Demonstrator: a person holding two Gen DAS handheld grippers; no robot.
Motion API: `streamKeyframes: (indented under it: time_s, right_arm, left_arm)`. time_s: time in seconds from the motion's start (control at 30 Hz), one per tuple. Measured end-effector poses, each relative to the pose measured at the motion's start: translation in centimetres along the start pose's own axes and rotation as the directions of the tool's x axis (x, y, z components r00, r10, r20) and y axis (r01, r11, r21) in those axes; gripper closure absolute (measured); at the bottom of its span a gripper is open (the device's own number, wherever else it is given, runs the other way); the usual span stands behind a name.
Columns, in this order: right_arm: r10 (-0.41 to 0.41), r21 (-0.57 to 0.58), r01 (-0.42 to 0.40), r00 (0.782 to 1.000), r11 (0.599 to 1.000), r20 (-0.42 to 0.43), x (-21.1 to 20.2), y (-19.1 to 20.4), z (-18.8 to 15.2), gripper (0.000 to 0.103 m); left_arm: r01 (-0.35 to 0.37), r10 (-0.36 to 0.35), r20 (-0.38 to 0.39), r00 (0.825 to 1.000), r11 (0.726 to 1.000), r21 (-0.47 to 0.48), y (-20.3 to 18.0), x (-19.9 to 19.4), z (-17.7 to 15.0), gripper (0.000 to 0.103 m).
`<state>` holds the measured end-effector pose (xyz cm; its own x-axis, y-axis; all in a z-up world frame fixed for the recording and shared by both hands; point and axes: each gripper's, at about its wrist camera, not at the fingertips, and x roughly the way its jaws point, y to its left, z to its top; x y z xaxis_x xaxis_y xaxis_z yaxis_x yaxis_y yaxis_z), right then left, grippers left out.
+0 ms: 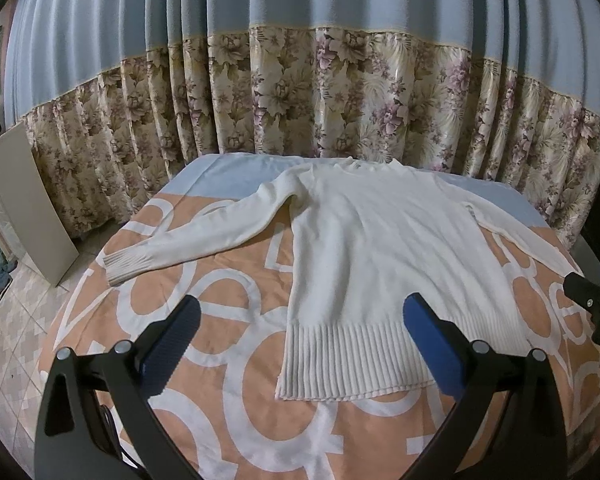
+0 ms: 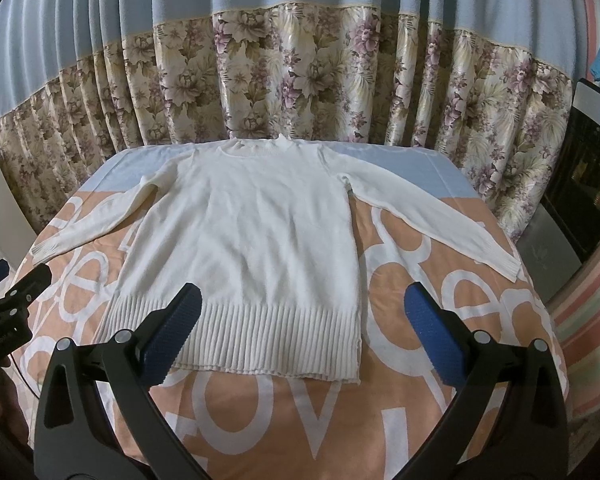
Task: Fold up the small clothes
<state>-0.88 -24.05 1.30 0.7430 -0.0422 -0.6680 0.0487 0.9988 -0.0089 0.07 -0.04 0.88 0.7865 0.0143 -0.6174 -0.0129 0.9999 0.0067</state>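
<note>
While both grippers, left gripper (image 1: 300, 340) and right gripper (image 2: 302, 338), hover spread wide, the white knit sweater (image 2: 244, 236) lies flat lengthwise, collar toward the curtain (image 2: 300, 80), hem nearest.

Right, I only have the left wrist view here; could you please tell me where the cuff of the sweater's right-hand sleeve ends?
Observer: The right-hand sleeve runs out straight, and its cuff lies flat near the right edge of the patterned cover.
Operator: Thank you. My left gripper hides the hem corner on that side; is it flat?
Observer: Yes, the hem corner lies flat on the cover.
Operator: And is the right gripper holding anything?
Observer: No, the right gripper is open and empty, above the hem.
</note>
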Motion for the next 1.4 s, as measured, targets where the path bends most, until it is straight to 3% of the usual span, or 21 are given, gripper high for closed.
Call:
streamKeyframes:
  time_s: [1.4]
  right_arm:
    - [-0.014,0.004,0.014,1.000,1.000,-0.001,0.0,-0.3,-0.3,0.003]
  left_arm:
    - [-0.007,0.007,-0.012,1.000,1.000,0.024,-0.3,0.0,-1.0,0.002]
